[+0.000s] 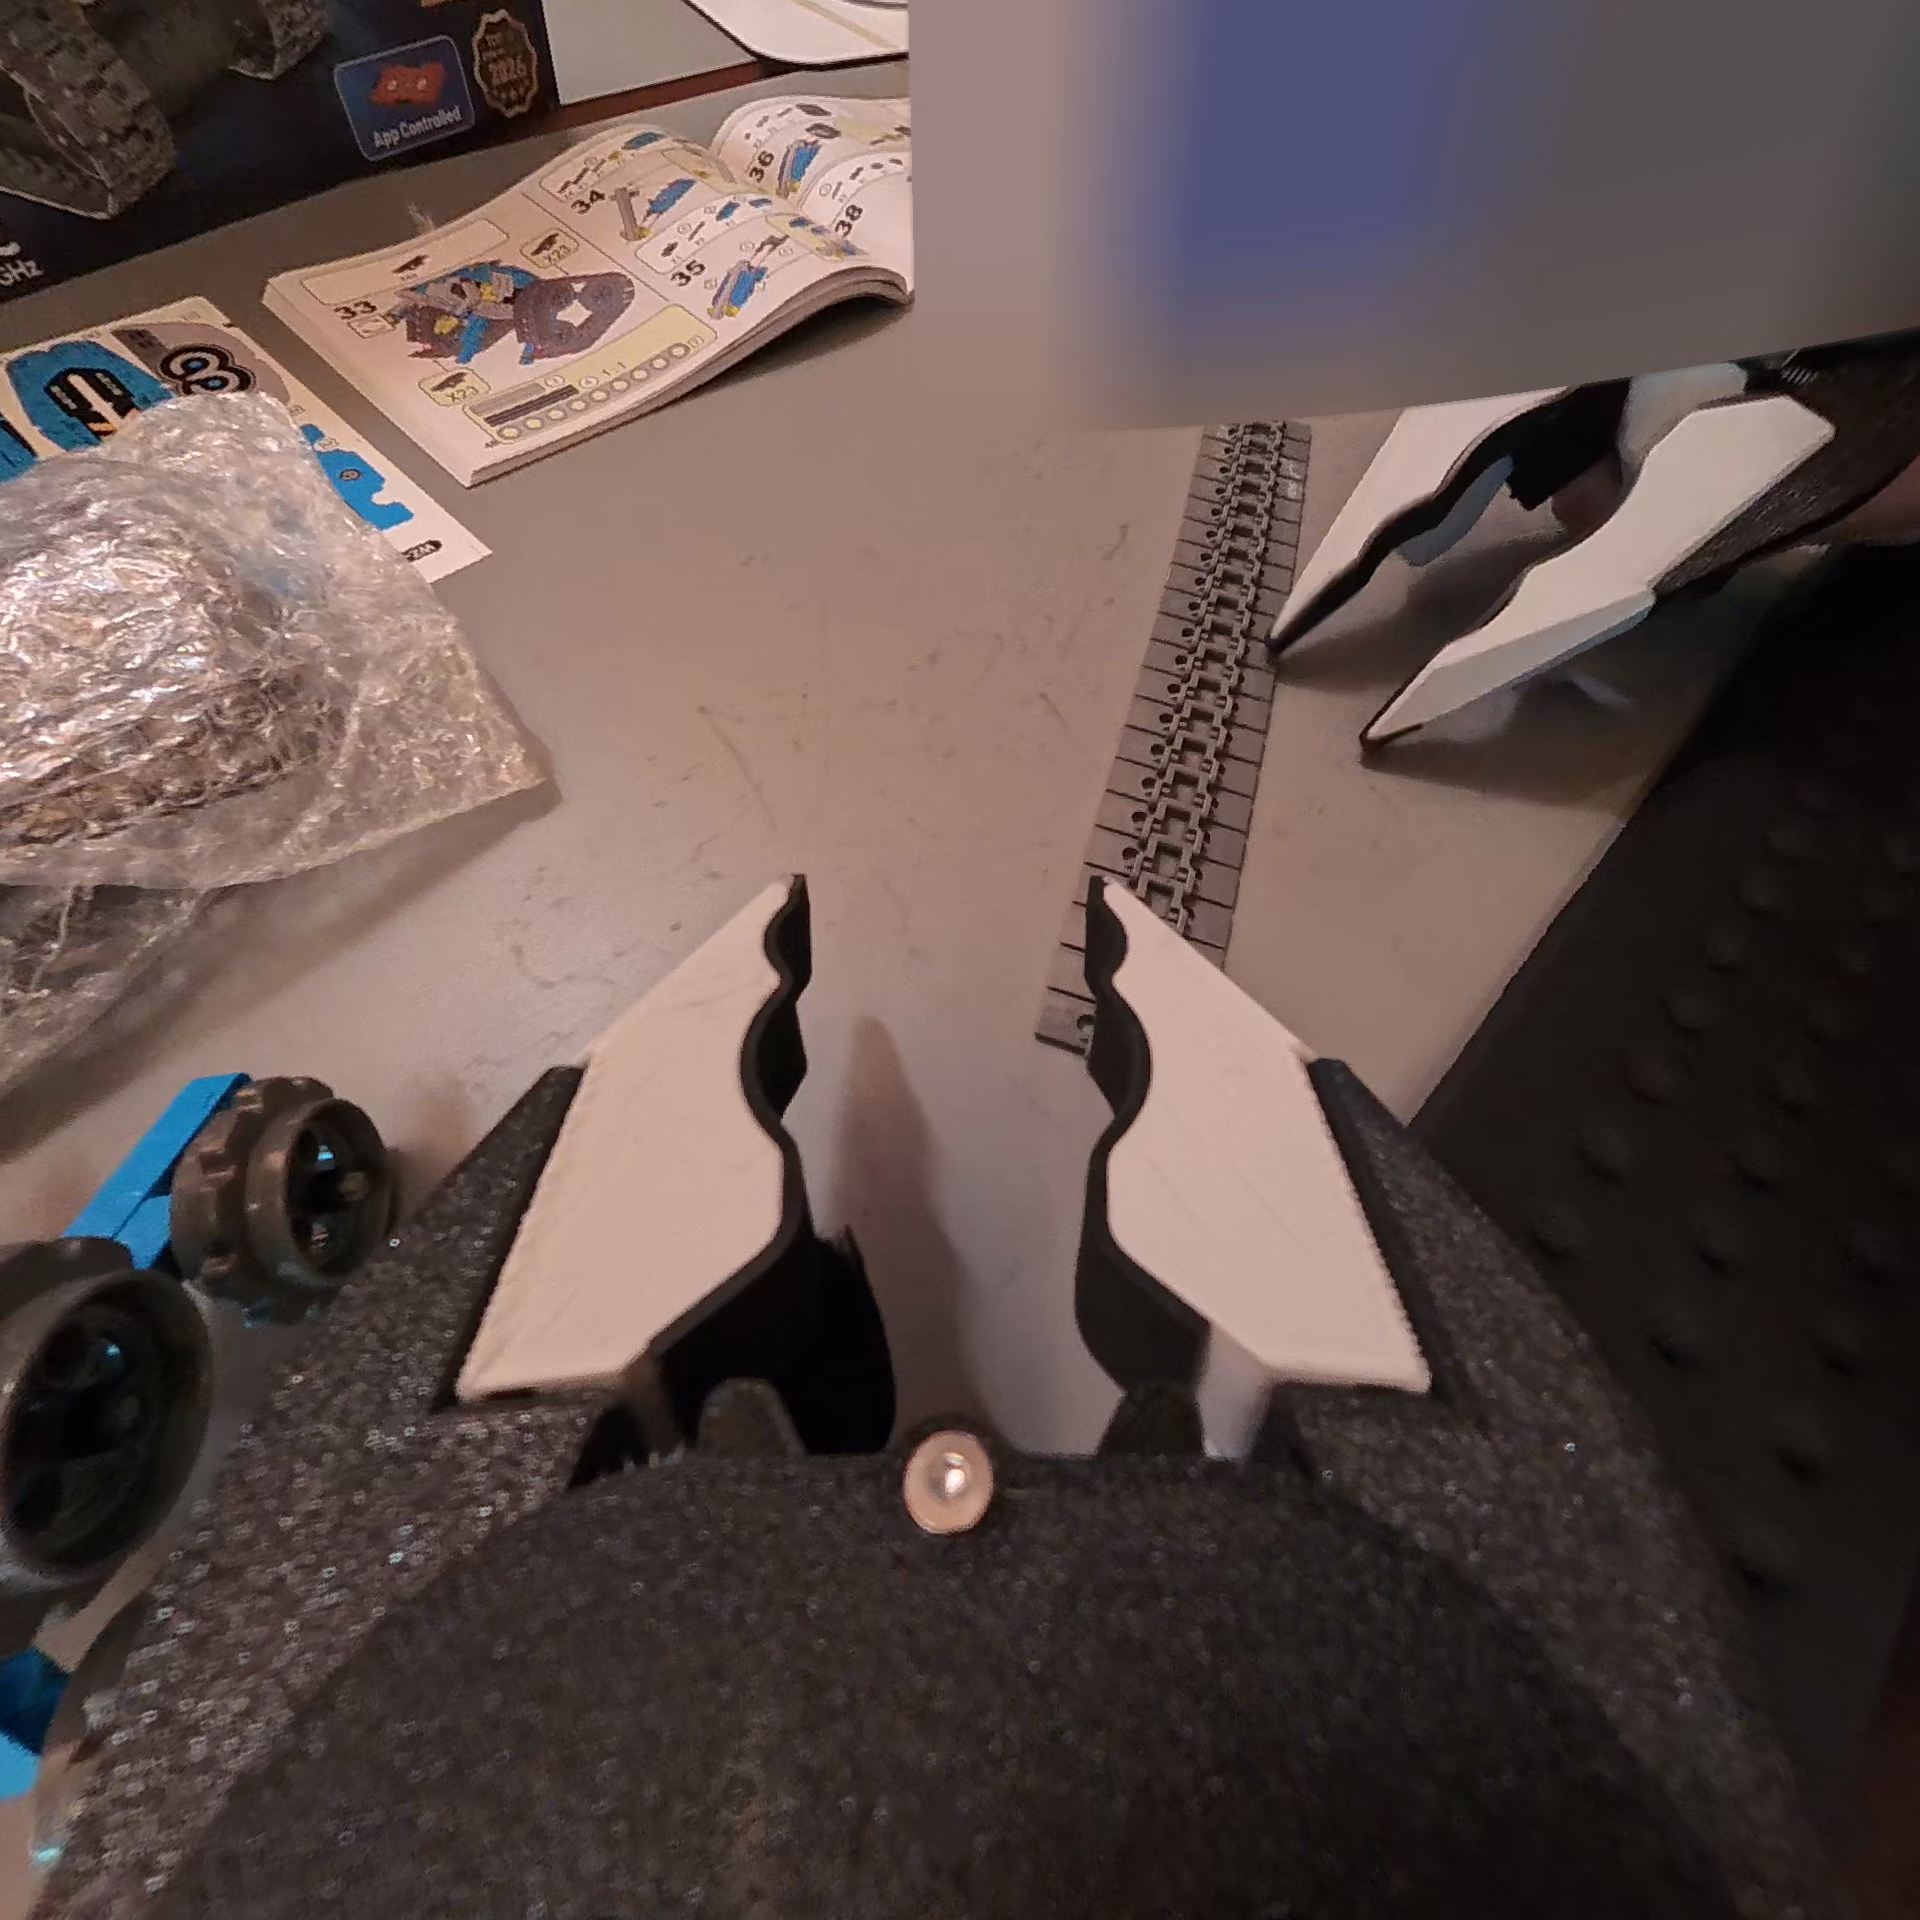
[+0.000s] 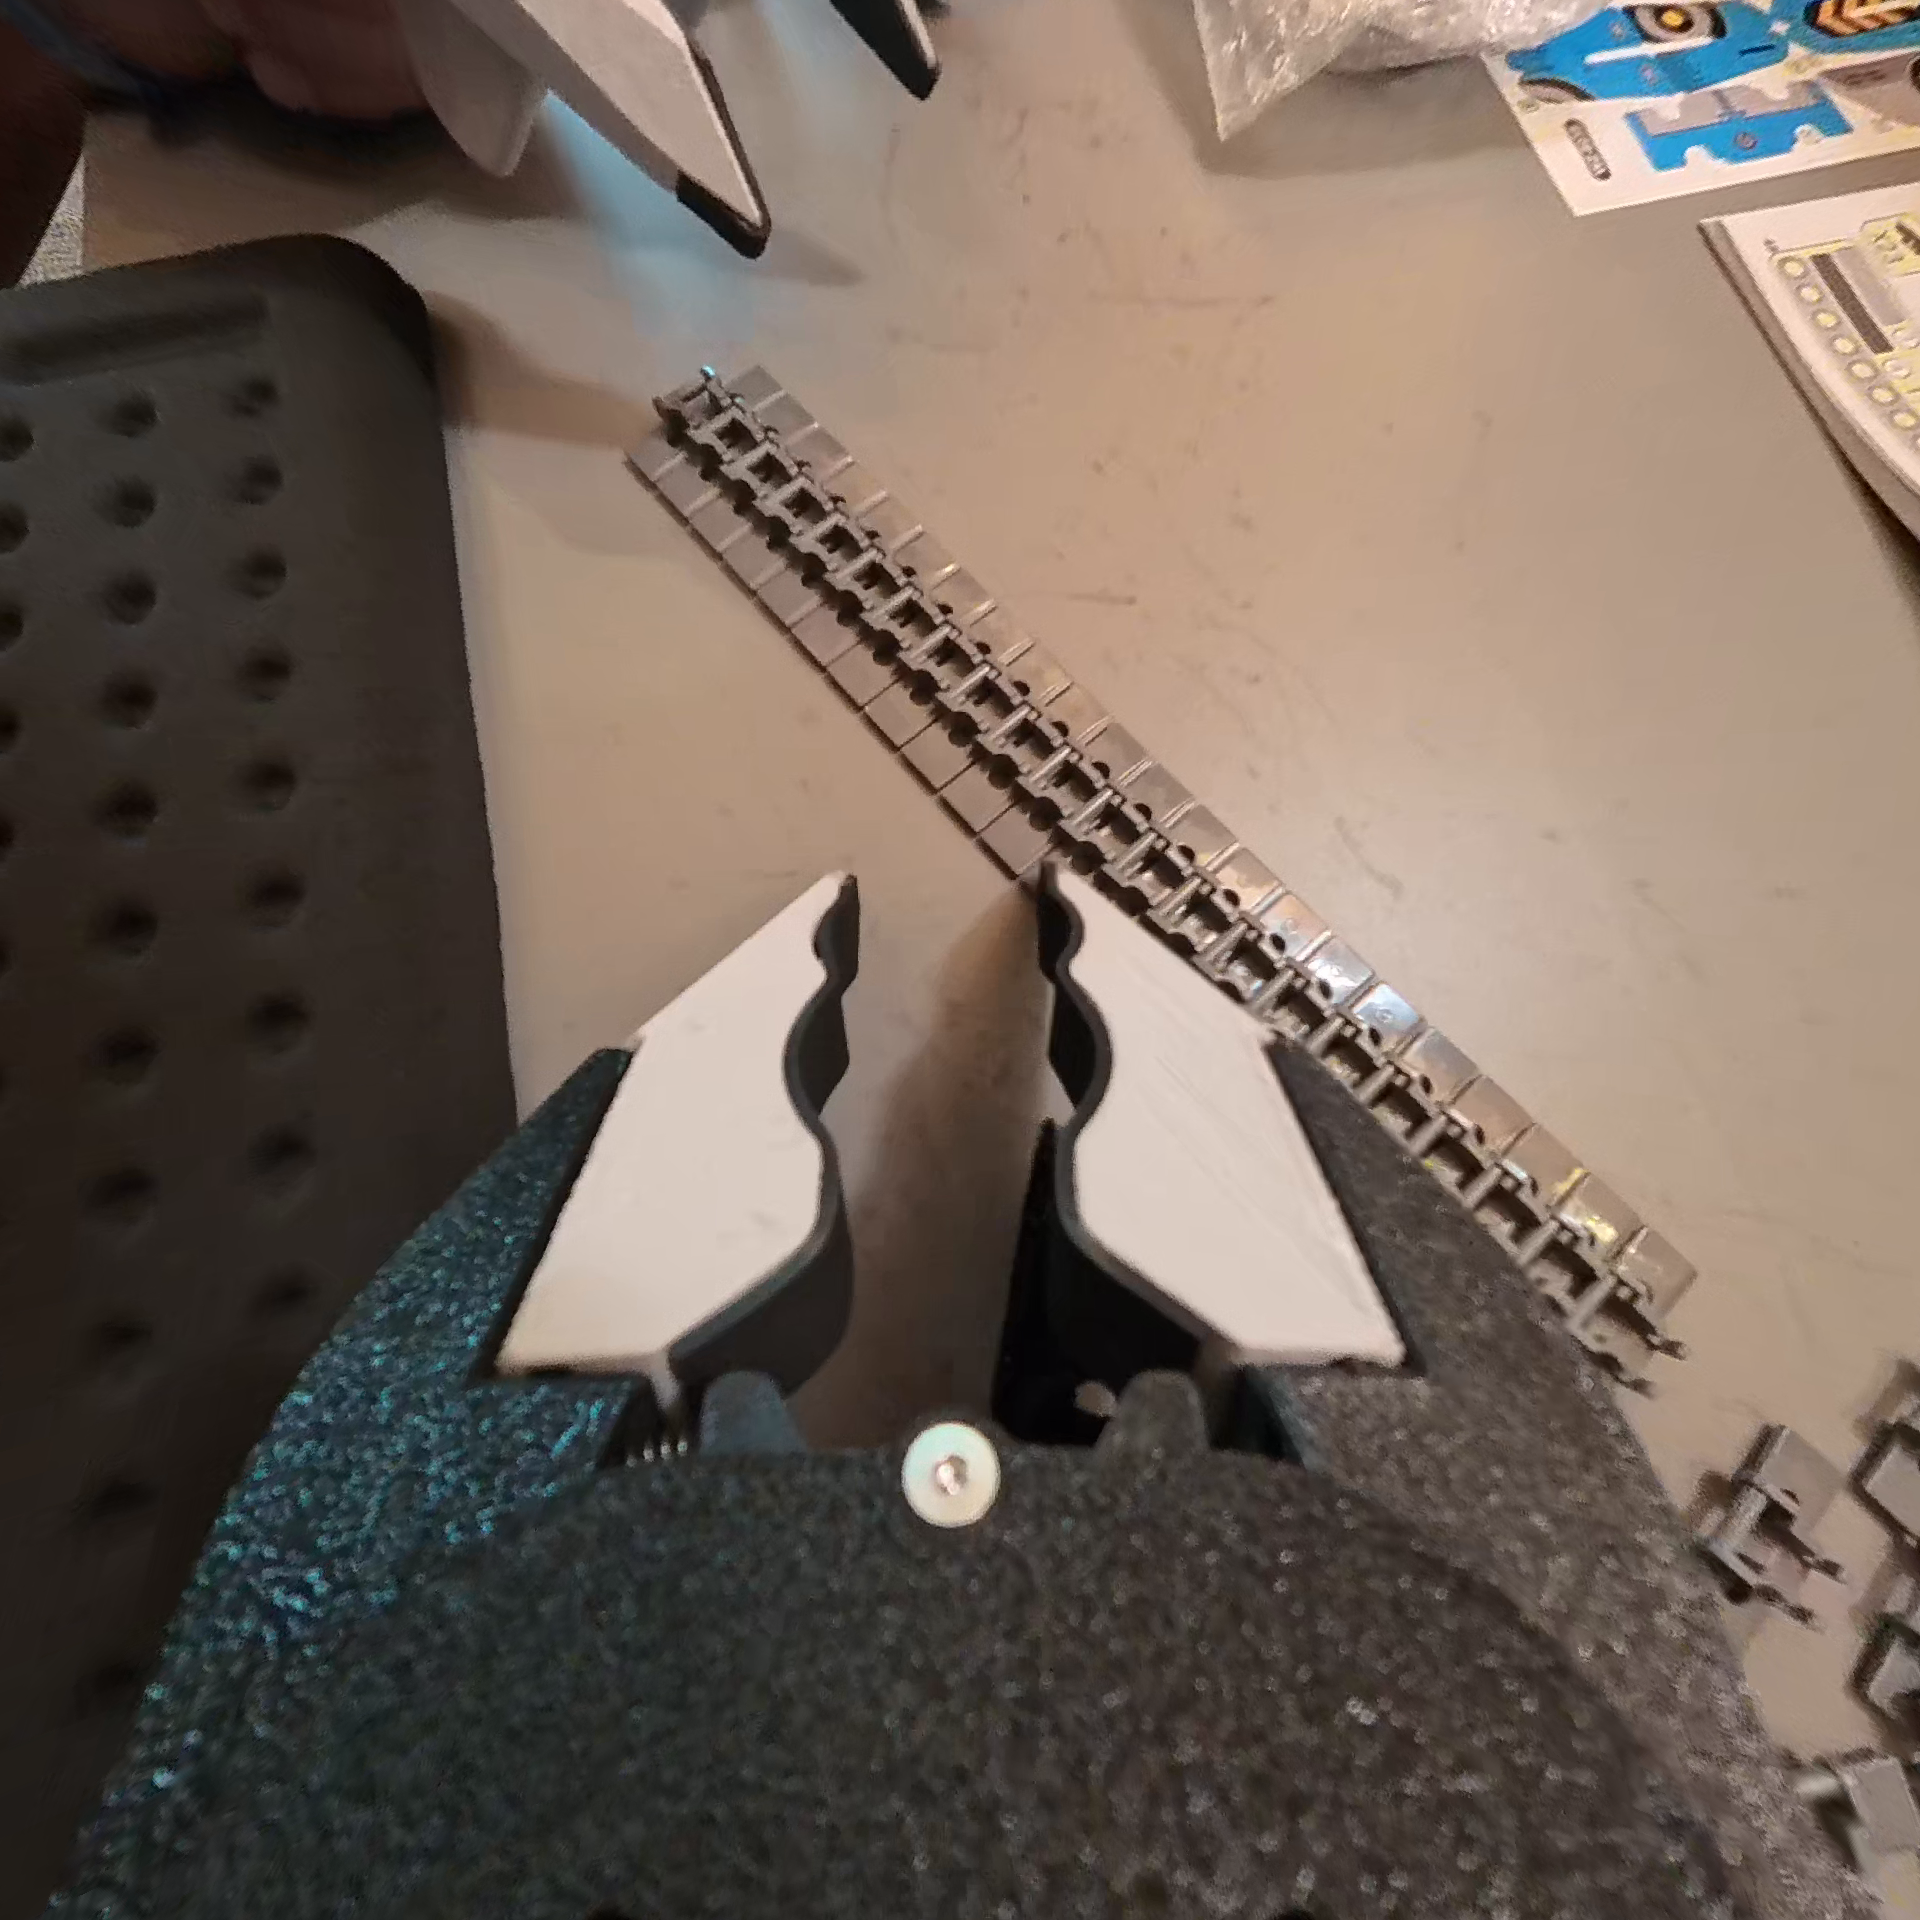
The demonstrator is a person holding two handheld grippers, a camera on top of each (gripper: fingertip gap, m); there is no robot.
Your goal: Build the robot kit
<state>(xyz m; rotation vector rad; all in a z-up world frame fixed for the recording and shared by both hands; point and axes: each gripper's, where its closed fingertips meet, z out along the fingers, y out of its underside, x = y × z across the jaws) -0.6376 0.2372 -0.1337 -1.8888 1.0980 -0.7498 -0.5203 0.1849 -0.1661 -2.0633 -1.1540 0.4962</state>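
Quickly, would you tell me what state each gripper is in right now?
Left gripper: open, holding nothing, right fingertip beside the near end of the grey track strip.
Right gripper: open, holding nothing, one fingertip at the strip's edge.

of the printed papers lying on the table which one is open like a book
The instruction booklet, lying open with two pages of numbered building steps showing. The sticker sheet beside it is one flat sheet, partly under the plastic bag.
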